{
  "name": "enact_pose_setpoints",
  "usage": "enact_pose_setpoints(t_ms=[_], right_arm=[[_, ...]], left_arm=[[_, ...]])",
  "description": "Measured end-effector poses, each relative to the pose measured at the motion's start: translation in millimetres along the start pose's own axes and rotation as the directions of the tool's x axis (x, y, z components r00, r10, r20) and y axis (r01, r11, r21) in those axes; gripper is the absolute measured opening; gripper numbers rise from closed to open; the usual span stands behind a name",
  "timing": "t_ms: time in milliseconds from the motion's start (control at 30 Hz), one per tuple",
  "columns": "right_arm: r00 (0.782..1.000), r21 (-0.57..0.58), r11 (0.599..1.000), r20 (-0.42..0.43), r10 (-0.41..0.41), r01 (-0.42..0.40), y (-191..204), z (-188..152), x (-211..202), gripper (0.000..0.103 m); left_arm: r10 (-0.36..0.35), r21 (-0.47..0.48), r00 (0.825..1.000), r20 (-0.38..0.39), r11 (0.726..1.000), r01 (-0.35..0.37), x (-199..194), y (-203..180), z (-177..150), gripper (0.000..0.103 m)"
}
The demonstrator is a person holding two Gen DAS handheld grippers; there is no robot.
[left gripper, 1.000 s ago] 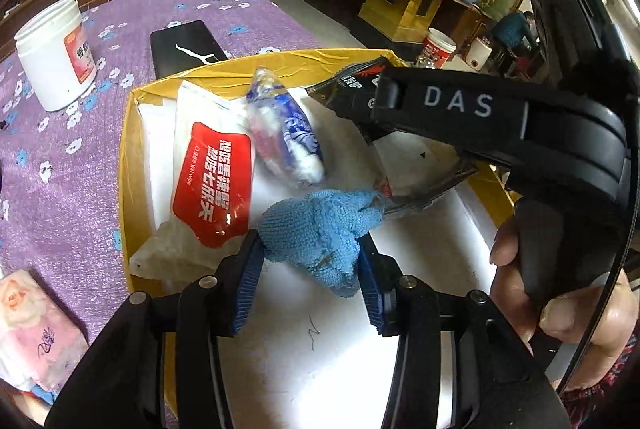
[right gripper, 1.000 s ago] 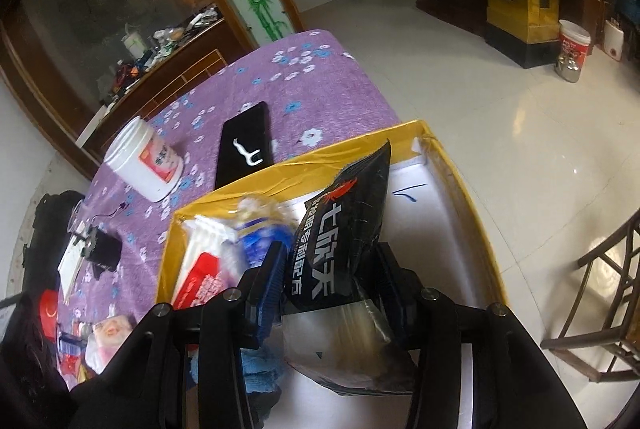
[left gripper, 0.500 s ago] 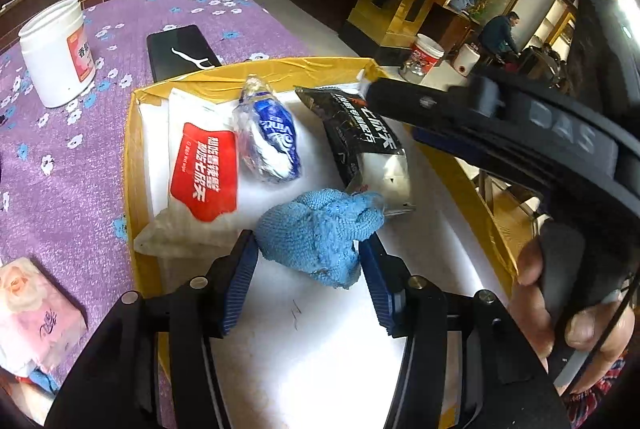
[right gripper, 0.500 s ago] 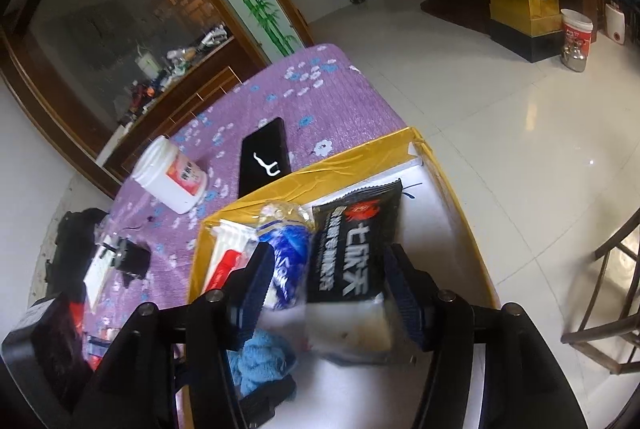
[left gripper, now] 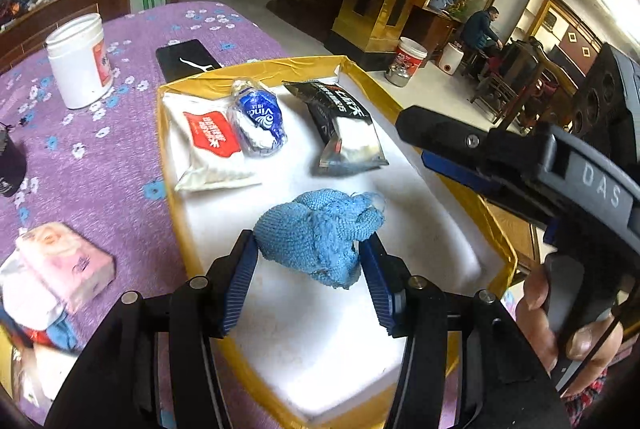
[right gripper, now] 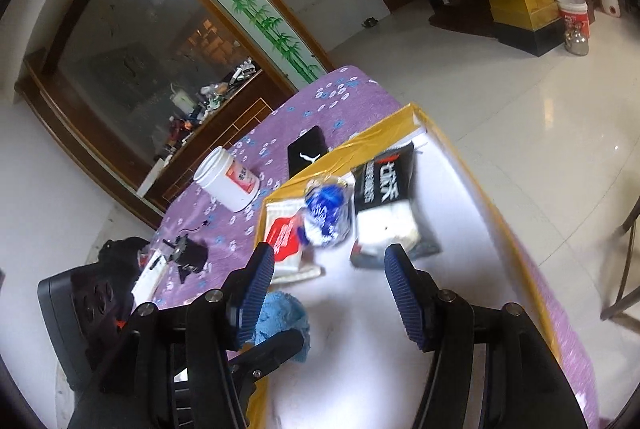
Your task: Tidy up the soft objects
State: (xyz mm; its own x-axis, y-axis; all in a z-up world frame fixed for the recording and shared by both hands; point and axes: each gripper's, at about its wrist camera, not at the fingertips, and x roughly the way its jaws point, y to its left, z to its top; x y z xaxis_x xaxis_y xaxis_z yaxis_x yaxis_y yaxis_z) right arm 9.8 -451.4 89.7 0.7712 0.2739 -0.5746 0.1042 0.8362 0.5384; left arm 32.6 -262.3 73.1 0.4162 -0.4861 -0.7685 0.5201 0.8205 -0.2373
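**Two grippers, both letting go over the tray**

Four soft items now lie in the yellow-rimmed tray point(left gripper: 496, 241). We note the change: the black packet point(left gripper: 344, 133), a second ago pinched upright in the right gripper point(right gripper: 328, 293), lies flat at the tray's far right, and that gripper has backed off. Its jaws have just been opening and stand wide with nothing between them.

The left gripper point(left gripper: 308, 281) has also eased its jaws apart. The blue knitted cloth point(left gripper: 320, 233) sits between them on the tray's white floor, near middle; the left pad looks to touch it, the right one stands just clear, so we judge it released, not gripped.

We read this as two placements finished, with more sorting to come.

Around: the red-and-white wipes pack point(left gripper: 208, 145) and the blue Vinda tissue pack point(left gripper: 258, 123) lie side by side at the far left of the tray. Outside it, on the purple floral tablecloth point(left gripper: 100, 157), a pink tissue pack point(left gripper: 66, 265) waits near left, other soft bits blurred beside it. A white jar point(left gripper: 78, 61) and a black phone point(left gripper: 186, 57) stand farther off.

In the way: the right gripper's body hangs over the tray's right rim.
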Motion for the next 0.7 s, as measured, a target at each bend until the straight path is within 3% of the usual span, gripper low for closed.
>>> enact_pose_setpoints(t_ms=[300,533,700], right_arm=[[1.0,-0.012,1.0,0.027,0.008,-0.007,10,-22,-20,0.063],[0.999,-0.048,0.998,-0.003,0.05,-0.05,30,-44,-21,0.064],[0.996,-0.109,0.991,-0.041,0.073,-0.077,58,-66,-14,0.064]], left_arm=[[-0.011,0.056,0.997,0.073,0.998,0.007,-43,4,-33,0.051],[0.063,0.126,0.983,0.171,0.988,-0.085,-81,15,-76,0.051],[0.1,0.106,0.971,0.217,0.986,-0.125,-97,36,-104,0.051]])
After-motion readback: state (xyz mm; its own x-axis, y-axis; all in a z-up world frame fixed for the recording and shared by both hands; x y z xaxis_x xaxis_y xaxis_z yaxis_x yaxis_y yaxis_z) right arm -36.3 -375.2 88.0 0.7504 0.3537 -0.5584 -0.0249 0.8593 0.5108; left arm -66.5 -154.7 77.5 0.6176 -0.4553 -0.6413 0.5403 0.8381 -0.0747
